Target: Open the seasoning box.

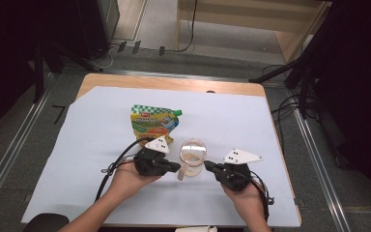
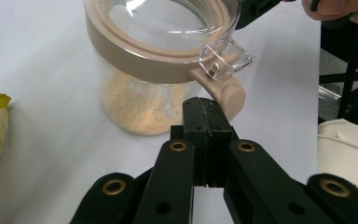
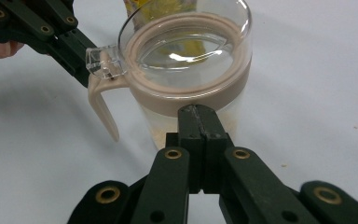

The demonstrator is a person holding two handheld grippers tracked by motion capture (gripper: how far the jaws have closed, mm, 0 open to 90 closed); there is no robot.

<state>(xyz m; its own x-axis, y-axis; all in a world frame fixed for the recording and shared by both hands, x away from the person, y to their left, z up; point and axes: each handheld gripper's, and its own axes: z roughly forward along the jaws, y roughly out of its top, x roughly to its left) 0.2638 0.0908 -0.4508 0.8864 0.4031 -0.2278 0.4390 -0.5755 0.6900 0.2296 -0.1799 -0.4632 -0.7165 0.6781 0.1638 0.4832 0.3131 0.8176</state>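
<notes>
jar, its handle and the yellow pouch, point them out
jar (image 3: 186, 56), right gripper view, on the clear lid
handle (image 2: 226, 93), left gripper view, on the beige curve by the fingers
yellow pouch (image 1: 150, 123), high view, on its printed front

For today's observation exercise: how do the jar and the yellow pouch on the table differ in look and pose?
The jar is clear and rigid, with a beige lid band; the yellow pouch is opaque, soft and printed. The jar stands upright; the pouch lies flat. The jar sits between the shut left claw and right claw; the pouch lies behind it, apart from both. Both rest on the white sheet.
</notes>
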